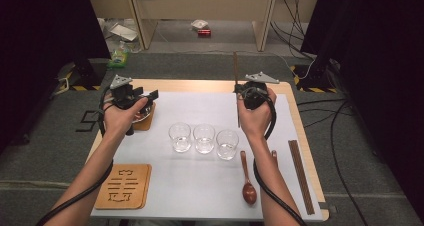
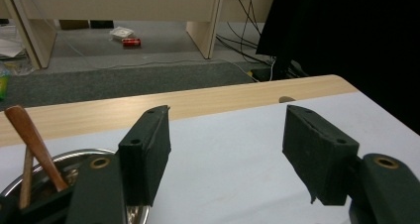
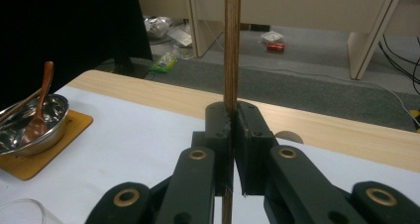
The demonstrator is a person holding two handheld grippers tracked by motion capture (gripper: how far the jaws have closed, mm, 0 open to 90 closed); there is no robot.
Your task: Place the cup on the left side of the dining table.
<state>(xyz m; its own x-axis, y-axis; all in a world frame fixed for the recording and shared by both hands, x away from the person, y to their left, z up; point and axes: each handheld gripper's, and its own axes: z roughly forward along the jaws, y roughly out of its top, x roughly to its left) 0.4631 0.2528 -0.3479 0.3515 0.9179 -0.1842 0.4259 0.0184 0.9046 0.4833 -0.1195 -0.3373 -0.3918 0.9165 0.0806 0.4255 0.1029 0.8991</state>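
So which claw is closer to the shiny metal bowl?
Left. The left claw hangs open right over the metal bowl on its coaster, while the right claw, gripping a chopstick, is far across the table.

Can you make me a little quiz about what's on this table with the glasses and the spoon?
1. How many empty glasses stand in the row at the middle of the table?
2. True or false: the right hand-held gripper is shut on a wooden chopstick that stands upright.
3. What lies in the metal bowl on its wooden coaster? A) a fork B) a wooden spoon C) a glass

Key
1. Three.
2. True; its jaws pinch the stick. The left hand-held gripper is open with nothing between its jaws.
3. B. Another wooden spoon lies on the table near the person's right forearm.
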